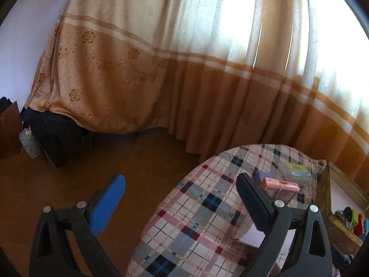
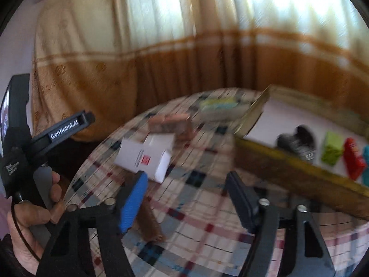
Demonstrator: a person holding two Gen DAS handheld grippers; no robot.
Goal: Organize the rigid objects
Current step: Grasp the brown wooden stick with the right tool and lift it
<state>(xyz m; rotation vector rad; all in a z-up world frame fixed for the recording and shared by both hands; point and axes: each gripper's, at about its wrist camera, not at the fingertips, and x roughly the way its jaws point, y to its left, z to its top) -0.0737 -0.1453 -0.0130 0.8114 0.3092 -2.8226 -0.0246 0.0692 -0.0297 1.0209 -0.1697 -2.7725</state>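
A round table with a plaid cloth [image 2: 207, 219] holds several boxes. In the right wrist view a white box [image 2: 145, 159] lies just beyond my open, empty right gripper [image 2: 186, 180], with a brown box [image 2: 170, 122] and a yellow-green packet [image 2: 219, 106] farther back. A wooden tray [image 2: 288, 173] on the right holds a black object [image 2: 297, 143], a green block [image 2: 332, 150] and a red block [image 2: 352, 161]. My left gripper [image 1: 182, 187] is open and empty at the table's left edge, near a pink box [image 1: 281, 184], a purple box [image 1: 265, 176] and the packet [image 1: 297, 170].
Beige and orange curtains [image 1: 207, 69] hang behind the table. Brown floor [image 1: 92, 173] lies to the left, with dark furniture [image 1: 55, 136] and a small bin [image 1: 30, 143] by the wall. The tray [image 1: 341, 228] shows at the right edge of the left wrist view.
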